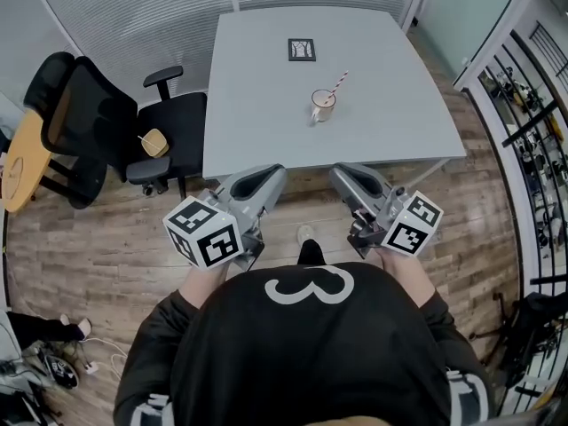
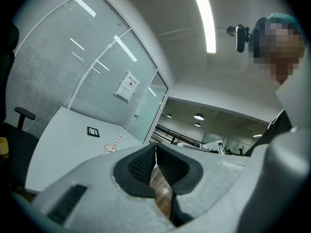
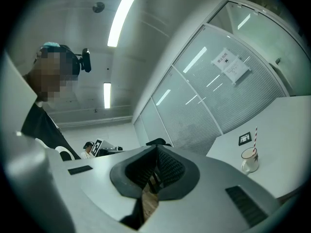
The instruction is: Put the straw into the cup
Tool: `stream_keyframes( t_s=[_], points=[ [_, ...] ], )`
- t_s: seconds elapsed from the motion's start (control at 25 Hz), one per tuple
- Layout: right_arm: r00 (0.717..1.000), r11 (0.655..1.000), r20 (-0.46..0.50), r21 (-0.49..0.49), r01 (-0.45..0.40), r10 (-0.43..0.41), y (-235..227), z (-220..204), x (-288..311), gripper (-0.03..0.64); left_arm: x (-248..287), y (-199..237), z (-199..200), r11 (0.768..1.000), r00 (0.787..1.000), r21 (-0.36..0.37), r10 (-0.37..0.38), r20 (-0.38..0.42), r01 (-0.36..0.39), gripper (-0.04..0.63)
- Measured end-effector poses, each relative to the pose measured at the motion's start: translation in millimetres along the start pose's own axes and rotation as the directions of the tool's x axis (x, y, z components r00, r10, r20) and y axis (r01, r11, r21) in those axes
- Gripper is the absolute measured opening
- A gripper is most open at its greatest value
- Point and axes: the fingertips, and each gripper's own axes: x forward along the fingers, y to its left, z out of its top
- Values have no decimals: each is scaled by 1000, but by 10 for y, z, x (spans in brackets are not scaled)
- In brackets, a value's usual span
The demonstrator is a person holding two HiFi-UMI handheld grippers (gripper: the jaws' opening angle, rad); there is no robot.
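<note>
Straw (image 1: 338, 82) stood tilted in cup (image 1: 322, 106) on surface (image 1: 257, 105). I held the left gripper (image 1: 263, 183) and right gripper (image 1: 351, 181) well apart from it, jaws together, empty. Risk as I judged it: a jolt to the surface could tip the straw out.

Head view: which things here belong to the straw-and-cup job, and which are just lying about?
Job: cup, with the striped straw already standing in it.
Lying about: white table under them; black-framed card on the table; black office chair; small tan object on that chair.
</note>
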Motion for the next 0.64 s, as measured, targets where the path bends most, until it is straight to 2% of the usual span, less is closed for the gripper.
stream_keyframes(
  t_s=[0.32, 0.64],
  points=[
    [1000, 1000, 25, -8, -1, 1, 285, -28, -71, 15, -200, -197, -51, 999, 1000, 43, -6, -16, 7, 20],
    [1000, 1000, 1, 5, 12, -12, 310, -168, -71, 15, -277, -111, -110, 1000, 1000, 24, 0, -19, 0, 20]
  ],
)
